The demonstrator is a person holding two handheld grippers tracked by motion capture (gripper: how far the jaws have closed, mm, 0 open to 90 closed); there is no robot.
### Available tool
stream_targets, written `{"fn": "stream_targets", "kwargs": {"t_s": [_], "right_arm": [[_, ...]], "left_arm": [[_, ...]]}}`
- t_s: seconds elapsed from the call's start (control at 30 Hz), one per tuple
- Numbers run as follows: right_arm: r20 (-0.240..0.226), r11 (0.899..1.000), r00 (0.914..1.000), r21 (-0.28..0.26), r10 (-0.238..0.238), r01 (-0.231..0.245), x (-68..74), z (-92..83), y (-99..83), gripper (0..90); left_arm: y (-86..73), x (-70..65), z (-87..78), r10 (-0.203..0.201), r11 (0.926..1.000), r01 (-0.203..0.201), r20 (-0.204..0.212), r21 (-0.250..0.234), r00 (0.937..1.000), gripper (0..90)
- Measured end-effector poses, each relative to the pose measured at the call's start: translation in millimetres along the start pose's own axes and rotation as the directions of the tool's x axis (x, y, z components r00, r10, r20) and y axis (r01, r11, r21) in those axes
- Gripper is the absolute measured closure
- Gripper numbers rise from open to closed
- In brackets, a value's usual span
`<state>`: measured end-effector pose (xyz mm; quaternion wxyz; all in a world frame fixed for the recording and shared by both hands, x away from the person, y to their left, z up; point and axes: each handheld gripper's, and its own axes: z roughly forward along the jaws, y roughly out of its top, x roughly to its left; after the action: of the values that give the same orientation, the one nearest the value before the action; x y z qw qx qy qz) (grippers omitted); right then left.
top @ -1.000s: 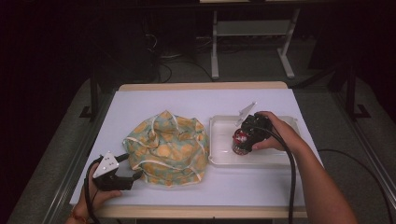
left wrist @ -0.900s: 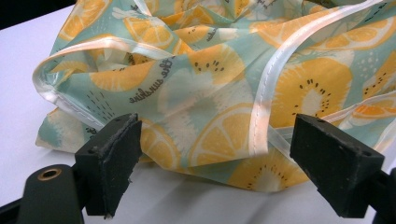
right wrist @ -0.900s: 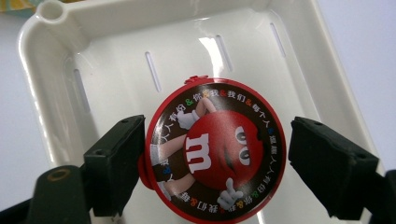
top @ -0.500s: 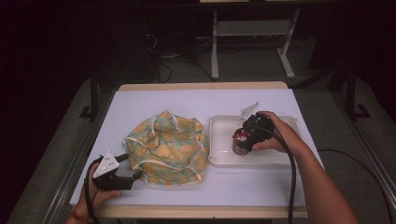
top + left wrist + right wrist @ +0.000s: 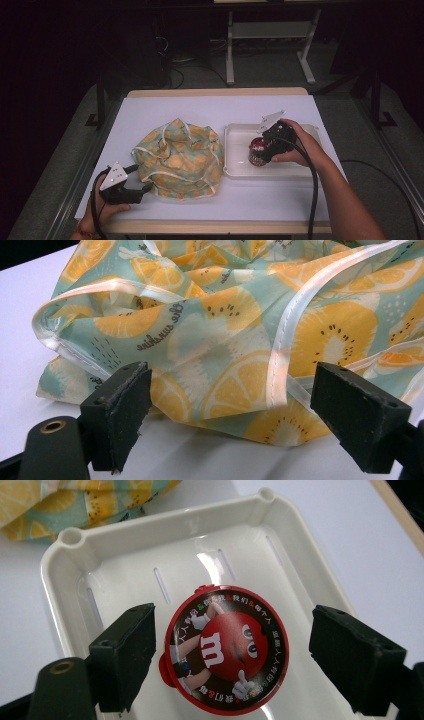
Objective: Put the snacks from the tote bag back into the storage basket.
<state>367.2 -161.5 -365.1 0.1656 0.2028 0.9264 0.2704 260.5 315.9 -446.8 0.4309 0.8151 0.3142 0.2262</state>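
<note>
Risk of a slipped or tipped candy tub

The right tool point(image 5: 232, 655) is spread open around the candy tub point(image 5: 226, 649) in the tray point(image 5: 125, 545); an off-centre squeeze could tip it. The left tool point(image 5: 230, 412), also open, could snag the cloth point(image 5: 240, 330).

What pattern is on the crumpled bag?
Orange and kiwi slices on pale teal, white trim; the bag shows best in the left gripper view.

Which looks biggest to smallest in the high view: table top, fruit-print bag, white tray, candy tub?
1. White table top, largest by far.
2. Fruit-print bag and white tray: close in footprint; the bag looks a bit larger, but it is crumpled, so unsure.
3. Red-lidded candy tub, standing in the tray, clearly smallest.
</note>
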Motion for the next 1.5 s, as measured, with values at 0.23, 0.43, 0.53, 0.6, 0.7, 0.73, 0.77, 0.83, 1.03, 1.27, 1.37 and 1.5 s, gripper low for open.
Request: {"fn": "stream_targets", "kwargs": {"t_s": [0.23, 0.43, 0.53, 0.6, 0.7, 0.73, 0.77, 0.83, 1.03, 1.27, 1.37, 1.5], "right_arm": [[0.021, 1.0, 0.9996, -0.024, 0.02, -0.02, 2.9, -4.9, -2.3, 19.4], [0.044, 0.998, 0.9981, -0.042, 0.043, -0.041, 4.9, -6.9, -7.5, 19.5], [0.05, 0.997, 0.997, -0.051, 0.059, -0.057, 5.5, -8.3, -10.7, 19.5], [0.056, 0.997, 0.9964, -0.055, 0.062, -0.059, 5.9, -9.3, -13.2, 19.4], [0.06, 0.995, 0.9952, -0.066, 0.078, -0.074, 6.1, -11.2, -17.1, 19.3], [0.064, 0.995, 0.9947, -0.07, 0.08, -0.075, 6.2, -11.6, -18.5, 19.3], [0.064, 0.995, 0.9947, -0.07, 0.08, -0.075, 6.2, -11.6, -18.5, 19.3], [0.064, 0.994, 0.9942, -0.073, 0.086, -0.081, 6.8, -12.4, -22.6, 19.3], [0.075, 0.993, 0.9924, -0.072, 0.097, -0.092, 9.3, -13.3, -31.0, 19.2], [0.097, 0.993, 0.9892, -0.062, 0.11, -0.104, 12.6, -14.7, -43.5, 19.3], [0.1, 0.992, 0.9883, -0.064, 0.115, -0.109, 13.4, -16.2, -46.4, 19.0], [0.11, 0.99, 0.9857, -0.073, 0.127, -0.12, 15.5, -19.1, -53.5, 18.5]], "left_arm": [[0.0, 0.0, -0.1, 0.001, 1.0, -0.001, 0.001, 0.0, 1.0, 16.1], [0.0, -0.1, -0.2, 0.001, 1.0, -0.001, 0.001, 0.001, 1.0, 16.1], [-0.1, 0.0, -0.1, 0.002, 1.0, -0.002, 0.002, 0.001, 1.0, 16.1], [0.0, 0.0, 0.0, 0.002, 1.0, -0.002, 0.001, 0.002, 1.0, 16.1], [0.0, -0.2, -0.1, 0.003, 1.0, -0.003, 0.001, 0.002, 1.0, 16.1], [0.0, -0.2, -0.1, 0.002, 1.0, -0.002, 0.001, 0.001, 1.0, 16.1], [0.0, -0.2, -0.1, 0.002, 1.0, -0.002, 0.001, 0.001, 1.0, 16.1], [0.1, -0.1, -0.1, 0.003, 1.0, -0.003, 0.001, 0.002, 1.0, 16.1], [-0.2, -0.1, -0.5, -0.001, 1.0, 0.001, 0.001, -0.001, 1.0, 16.1], [-0.2, -0.1, -0.7, -0.001, 1.0, 0.001, 0.0, -0.001, 1.0, 16.1], [0.0, -0.2, -0.6, 0.003, 1.0, -0.003, 0.001, 0.001, 1.0, 16.1], [0.0, -0.2, -0.8, 0.003, 1.0, -0.003, 0.001, 0.0, 1.0, 16.1]]}}
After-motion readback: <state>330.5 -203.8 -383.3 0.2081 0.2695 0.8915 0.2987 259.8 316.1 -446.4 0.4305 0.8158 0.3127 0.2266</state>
